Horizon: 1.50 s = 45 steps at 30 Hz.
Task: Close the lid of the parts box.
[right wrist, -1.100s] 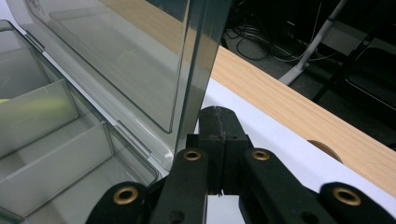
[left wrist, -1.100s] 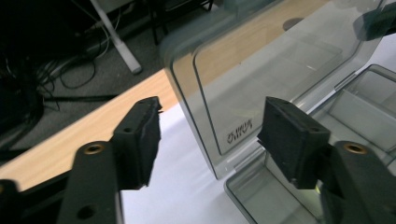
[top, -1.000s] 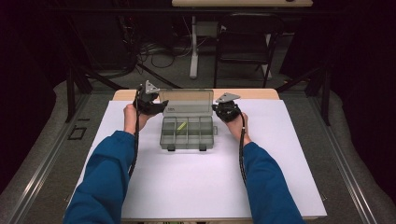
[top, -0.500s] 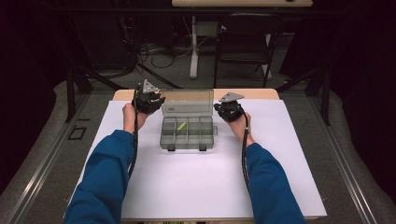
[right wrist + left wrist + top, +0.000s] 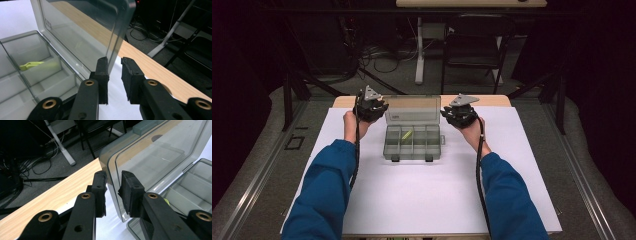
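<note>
A clear grey compartment box (image 5: pixel 412 156) sits mid-table with its lid (image 5: pixel 412 109) standing upright. One compartment holds a small yellow-green piece (image 5: pixel 407 134), also visible in the right gripper view (image 5: pixel 30 65). My left gripper (image 5: pixel 381 108) is at the lid's left edge. Its jaws have just been closing and straddle the lid's corner (image 5: pixel 117 177), with a thin gap at the left pad (image 5: pixel 100 192). My right gripper (image 5: pixel 448 114) is at the lid's right edge. Its jaws have just been opening, and the lid's edge (image 5: pixel 117 37) stands loosely between them.
A white sheet (image 5: pixel 422 200) covers the wooden table (image 5: pixel 347 101), whose far edge lies just behind the box. Beyond it are a dark floor, cables and a desk leg (image 5: pixel 419 55). Blue-sleeved forearms come in from the bottom.
The right gripper has lifted slightly at the lid's right edge. The left hand and the upright lid have stayed put.
</note>
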Available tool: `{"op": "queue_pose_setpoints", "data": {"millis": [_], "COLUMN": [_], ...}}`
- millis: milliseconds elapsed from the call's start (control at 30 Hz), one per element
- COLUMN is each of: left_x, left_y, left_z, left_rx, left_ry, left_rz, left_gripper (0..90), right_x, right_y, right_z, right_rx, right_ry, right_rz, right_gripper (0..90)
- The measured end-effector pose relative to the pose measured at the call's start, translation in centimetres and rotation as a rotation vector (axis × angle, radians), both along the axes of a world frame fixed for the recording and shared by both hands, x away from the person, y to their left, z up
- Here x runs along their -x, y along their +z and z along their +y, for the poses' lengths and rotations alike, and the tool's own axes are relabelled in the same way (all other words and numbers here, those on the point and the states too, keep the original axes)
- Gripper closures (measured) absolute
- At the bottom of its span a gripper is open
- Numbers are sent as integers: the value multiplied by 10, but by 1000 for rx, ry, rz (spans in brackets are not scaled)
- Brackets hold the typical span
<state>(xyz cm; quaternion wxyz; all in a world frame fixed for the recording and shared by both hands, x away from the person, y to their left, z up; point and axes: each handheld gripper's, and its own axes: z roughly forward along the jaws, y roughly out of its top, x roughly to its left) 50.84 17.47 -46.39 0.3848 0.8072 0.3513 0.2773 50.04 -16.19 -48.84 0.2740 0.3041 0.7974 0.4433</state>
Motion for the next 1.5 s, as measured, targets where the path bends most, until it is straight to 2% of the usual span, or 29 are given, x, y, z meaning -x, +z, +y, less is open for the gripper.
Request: {"op": "queue_pose_setpoints", "data": {"millis": [200,300,567,833,967,1100,1233,1433,1500], "left_x": [0,0,1,5,8,14,22,30,31], "left_y": [0,-1,-1,-3,-4,-5,-6,-8,-7], "left_z": [0,0,1,4,6,6,6,7,6], "left_rx": [-8,2,4,20,45,47,16,9,-40], "left_ry": [-3,-1,-9,-18,-22,-28,-37,-49,-59], "left_rz": [-6,-6,-8,-7,-6,-14,-37,-49,-54], "left_gripper": [742,742,747,752,752,752,753,752,752], "right_x": [-6,-10,-19,-14,-8,0,7,17,19], "right_y": [15,22,28,28,28,27,26,23,23], "right_z": [7,8,12,14,14,13,13,13,13], "right_rx": [-7,-9,-5,-8,-4,0,4,12,21], "right_ry": [-9,-12,-10,0,8,22,27,34,40], "right_rz": [-3,0,15,15,8,-3,-10,-30,-33], "right_gripper": [738,738,763,775,782,789,791,791,791]}}
